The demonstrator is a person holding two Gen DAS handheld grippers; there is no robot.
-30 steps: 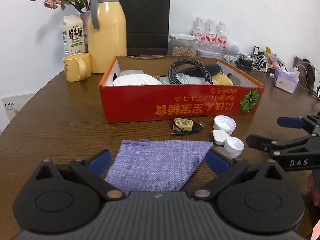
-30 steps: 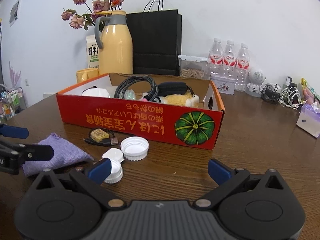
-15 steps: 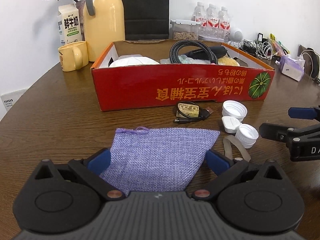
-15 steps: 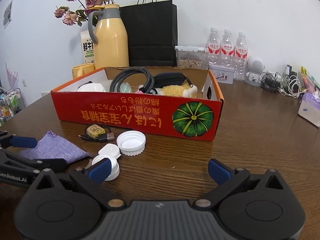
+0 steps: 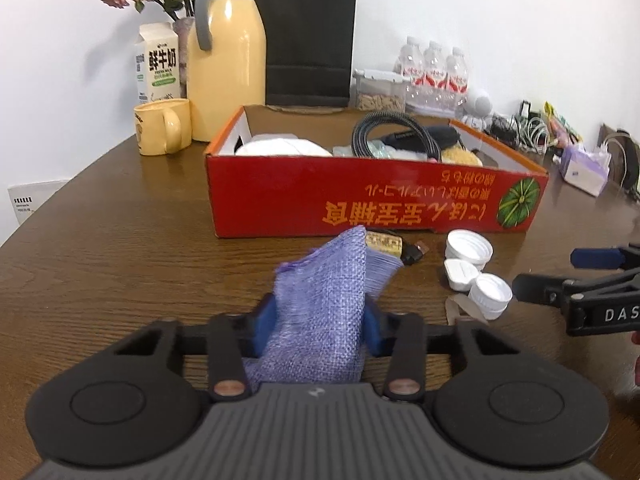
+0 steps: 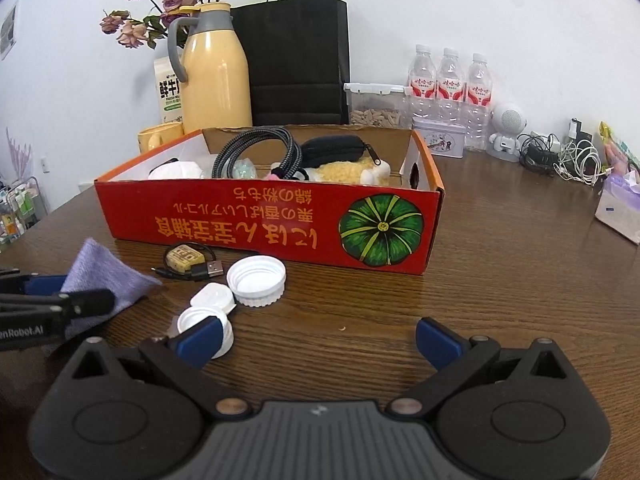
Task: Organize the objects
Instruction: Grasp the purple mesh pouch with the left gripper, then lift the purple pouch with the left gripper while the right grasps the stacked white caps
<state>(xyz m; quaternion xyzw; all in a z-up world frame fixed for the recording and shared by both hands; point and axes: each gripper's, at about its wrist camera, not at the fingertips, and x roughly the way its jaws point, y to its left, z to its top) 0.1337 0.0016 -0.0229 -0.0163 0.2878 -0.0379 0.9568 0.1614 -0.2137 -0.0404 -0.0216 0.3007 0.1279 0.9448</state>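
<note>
My left gripper (image 5: 320,324) is shut on a purple woven pouch (image 5: 324,304), bunched and raised off the table; it also shows in the right wrist view (image 6: 100,272). A red cardboard box (image 5: 376,208) holding a cable, a black case and white items stands behind it. In front of the box lie a small yellow device with a USB cable (image 6: 186,258), a large white cap (image 6: 256,276), a small white case (image 6: 212,300) and a small white cap (image 6: 204,328). My right gripper (image 6: 318,340) is open and empty, its left finger next to the small cap.
A yellow jug (image 5: 228,56), yellow mug (image 5: 162,126), milk carton (image 5: 158,64), black paper bag (image 5: 306,40), water bottles (image 6: 450,84) and a snack container stand behind the box. Cables and a tissue pack (image 6: 618,208) lie at far right.
My left gripper has closed on the purple pouch, which was lying flat between its open fingers, and lifted it so it bunches upward. The right gripper stayed open near the caps.
</note>
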